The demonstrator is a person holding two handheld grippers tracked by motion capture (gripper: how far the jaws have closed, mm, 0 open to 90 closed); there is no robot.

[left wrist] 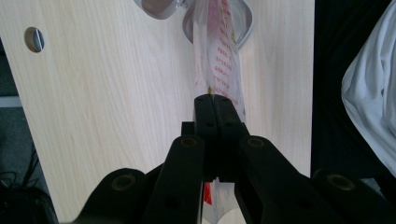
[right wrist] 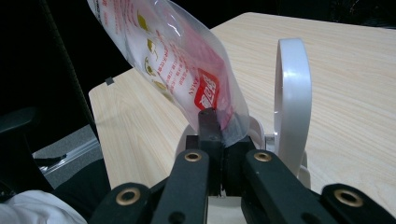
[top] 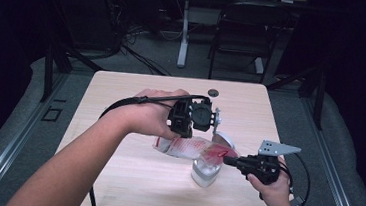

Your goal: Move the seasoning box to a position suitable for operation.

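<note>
A clear plastic bag [top: 192, 148] with red print hangs stretched between both grippers, just above the table. My left gripper [top: 181, 133] is shut on one end of the bag [left wrist: 219, 60], its jaws [left wrist: 213, 99] pressed together on the film. My right gripper [top: 226, 160] is shut on the other, red-labelled end [right wrist: 173, 60], with the pads [right wrist: 219, 116] pinching it. Below the bag stands a white container [top: 205, 172] with its hinged lid [top: 223, 138] raised. That lid [right wrist: 292, 93] stands upright just right of my right jaws. The bag's far end reaches over the container's rim [left wrist: 243, 23].
The light wooden table [top: 136, 99] has a small round hole [top: 213, 92] near its far edge. Beyond the table stand a black chair [top: 242, 33] and a white desk leg [top: 183, 33]. Bare wood lies left of the container.
</note>
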